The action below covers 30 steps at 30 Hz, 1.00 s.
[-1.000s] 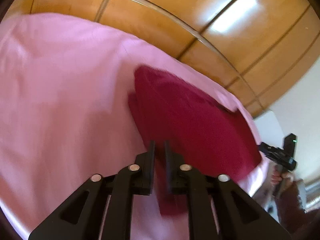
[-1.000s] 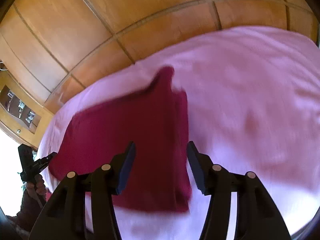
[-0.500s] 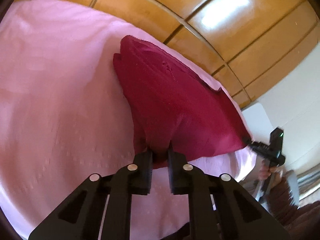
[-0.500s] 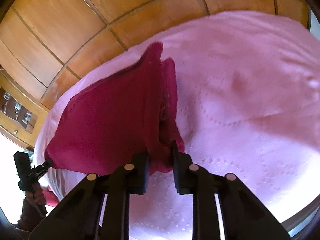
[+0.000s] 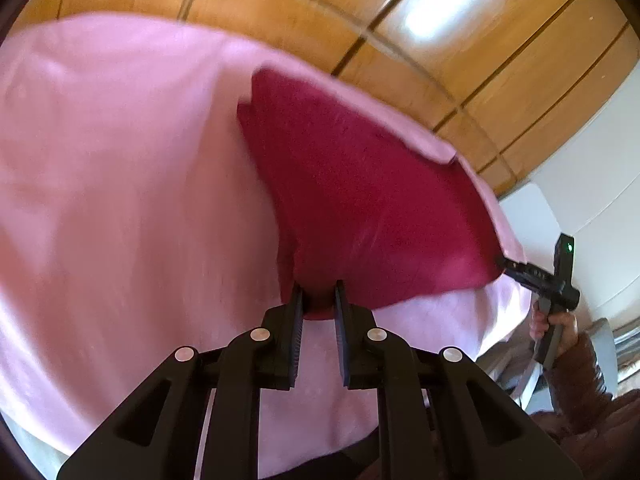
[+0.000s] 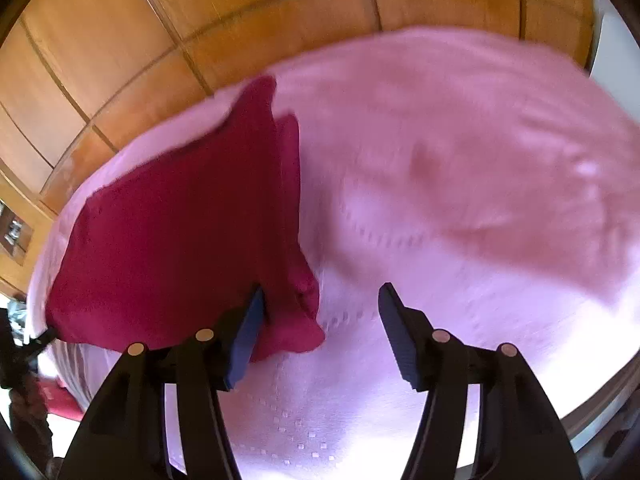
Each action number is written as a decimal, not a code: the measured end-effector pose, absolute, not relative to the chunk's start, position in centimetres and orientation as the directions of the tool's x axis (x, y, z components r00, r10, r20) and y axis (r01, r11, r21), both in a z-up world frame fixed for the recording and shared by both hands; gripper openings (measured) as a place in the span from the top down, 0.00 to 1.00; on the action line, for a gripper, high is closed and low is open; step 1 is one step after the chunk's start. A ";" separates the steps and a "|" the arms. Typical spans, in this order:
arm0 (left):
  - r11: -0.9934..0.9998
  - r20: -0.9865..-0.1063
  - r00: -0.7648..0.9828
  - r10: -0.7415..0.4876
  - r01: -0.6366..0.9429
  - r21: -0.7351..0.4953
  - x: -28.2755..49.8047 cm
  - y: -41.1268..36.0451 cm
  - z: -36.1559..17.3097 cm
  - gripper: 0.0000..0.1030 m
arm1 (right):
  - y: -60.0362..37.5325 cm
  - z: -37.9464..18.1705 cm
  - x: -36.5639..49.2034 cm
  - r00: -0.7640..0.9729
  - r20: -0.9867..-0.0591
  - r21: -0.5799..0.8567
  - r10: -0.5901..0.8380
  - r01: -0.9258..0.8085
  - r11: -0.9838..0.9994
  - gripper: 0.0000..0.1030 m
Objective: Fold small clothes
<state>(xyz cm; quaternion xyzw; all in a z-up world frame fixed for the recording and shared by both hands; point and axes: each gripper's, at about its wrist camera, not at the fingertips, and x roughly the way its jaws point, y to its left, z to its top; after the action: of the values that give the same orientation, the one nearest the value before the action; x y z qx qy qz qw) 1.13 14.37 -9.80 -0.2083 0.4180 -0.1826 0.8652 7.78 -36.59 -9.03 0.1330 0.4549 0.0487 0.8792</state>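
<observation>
Left claw [image 5: 316, 300]: closing on the near corner of the dark red cloth; its two black fingers [image 5: 294, 316] are standing close together with a bunched fold of fabric pinched between the pads.

Right claw [image 6: 320, 320]: standing wide apart; its left finger [image 6: 248, 328] is lying against the near edge of the cloth, while the right finger [image 6: 400, 332] is hovering over bare pink cover. Nothing is sitting between the pads.

Dark red cloth [image 5: 360, 208]: lying on the pink bedspread toward its far side, near the wooden panels. From the left wrist view it is fanning out from the pinched corner into a broad, roughly triangular sheet. From the right wrist view [image 6: 176, 232] a second layer is showing along its right edge, so it is sitting doubled there. The exact garment type is not readable; motion blur is softening the edges.

Pink bedspread [image 5: 120, 200]: covering the bed and carrying the cloth; a dotted stitched pattern is showing in the right wrist view [image 6: 460, 200]. One corner is folding up just behind the cloth on the far right.

Wooden panels [image 5: 400, 40]: running behind the bed, glossy orange-brown with dark seams, catching a bright reflection.

Right claw seen from the left wrist view [image 5: 536, 276]: appearing at the right edge of the bed, its tip touching the far corner of the cloth, held in the person's right hand [image 5: 556, 328] with a dark brown sleeve.
</observation>
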 end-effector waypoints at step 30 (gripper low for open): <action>0.840 -0.549 0.694 -0.467 0.153 -0.521 1.7 14.5 -6.1 0.34 | -24.1 -11.4 9.3 0.563 -0.765 0.240 0.313 -0.201 0.950 0.28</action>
<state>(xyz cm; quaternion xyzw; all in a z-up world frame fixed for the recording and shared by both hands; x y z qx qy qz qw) 1.69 14.49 -6.12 -0.2239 0.3508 -0.1735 0.8926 9.28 -24.12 -11.44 0.0627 0.4444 0.1458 0.8817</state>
